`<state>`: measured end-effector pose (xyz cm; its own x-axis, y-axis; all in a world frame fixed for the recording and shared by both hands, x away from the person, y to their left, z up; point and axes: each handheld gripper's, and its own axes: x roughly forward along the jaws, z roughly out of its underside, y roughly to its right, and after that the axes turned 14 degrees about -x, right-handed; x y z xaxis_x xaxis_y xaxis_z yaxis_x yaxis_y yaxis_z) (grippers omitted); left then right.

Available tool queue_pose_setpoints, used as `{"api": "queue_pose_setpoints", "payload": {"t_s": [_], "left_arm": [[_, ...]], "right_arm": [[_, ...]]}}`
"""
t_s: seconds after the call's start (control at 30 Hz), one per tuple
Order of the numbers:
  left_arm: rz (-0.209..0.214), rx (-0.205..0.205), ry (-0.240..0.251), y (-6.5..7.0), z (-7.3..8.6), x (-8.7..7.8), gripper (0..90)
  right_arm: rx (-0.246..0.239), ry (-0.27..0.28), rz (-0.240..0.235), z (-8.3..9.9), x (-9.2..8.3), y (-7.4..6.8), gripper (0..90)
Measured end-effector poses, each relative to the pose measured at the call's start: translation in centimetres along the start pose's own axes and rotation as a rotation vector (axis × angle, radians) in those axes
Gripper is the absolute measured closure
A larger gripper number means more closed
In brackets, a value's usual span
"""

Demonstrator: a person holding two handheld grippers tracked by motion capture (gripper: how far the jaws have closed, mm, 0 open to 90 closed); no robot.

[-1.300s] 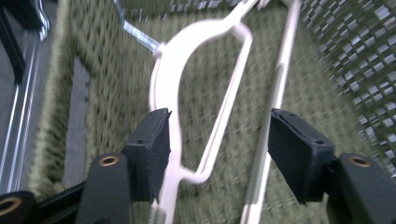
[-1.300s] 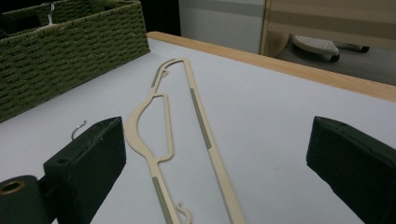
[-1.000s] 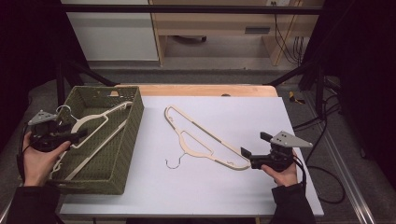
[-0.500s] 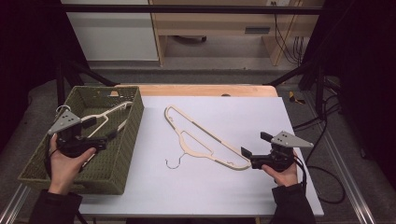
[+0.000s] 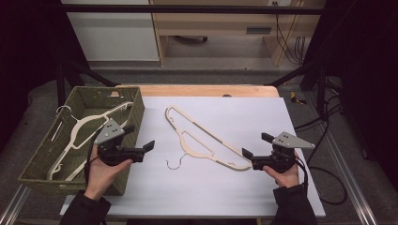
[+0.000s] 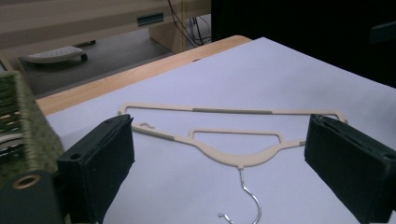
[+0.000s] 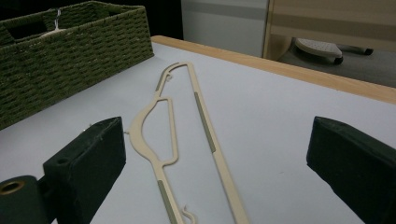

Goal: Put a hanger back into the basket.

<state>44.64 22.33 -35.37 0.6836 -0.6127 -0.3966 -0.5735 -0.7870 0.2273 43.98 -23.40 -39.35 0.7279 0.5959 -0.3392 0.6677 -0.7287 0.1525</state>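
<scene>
the left tongs [image 5: 151, 146] are standing spread and empty, the cream hanger [image 5: 206, 143] lying flat on the worktop [image 5: 291, 117] just ahead; the right tongs [image 5: 246, 153] (also spread) are waiting at its far end. the thin frame is risking sliding away under a shallow pinch.

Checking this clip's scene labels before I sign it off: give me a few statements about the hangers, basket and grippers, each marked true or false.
1. A beige hanger lies flat on the white table top. True.
2. The green woven basket holds no hanger. False: a second beige hanger lies inside it.
3. The left gripper is shut on the table hanger. False: its jaws are open with nothing between them.
4. The right gripper is open near one end of the table hanger. True.
5. The table hanger's metal hook points toward the person's side. True.
</scene>
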Motion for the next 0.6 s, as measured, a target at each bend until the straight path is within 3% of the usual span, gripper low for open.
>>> {"api": "queue_pose_setpoints", "payload": {"t_s": [0.27, 0.6], "left_arm": [[0.012, 0.028, -0.051, 2.0, 1.1, 3.0, 10.9], [0.011, 0.022, -0.106, 3.2, 2.6, 6.6, 12.7]], "right_arm": [[-0.007, 0.003, -0.004, 0.0, 0.0, -0.1, 5.3], [-0.005, 0.001, -0.012, 0.0, 0.1, -0.3, 5.3]]}}
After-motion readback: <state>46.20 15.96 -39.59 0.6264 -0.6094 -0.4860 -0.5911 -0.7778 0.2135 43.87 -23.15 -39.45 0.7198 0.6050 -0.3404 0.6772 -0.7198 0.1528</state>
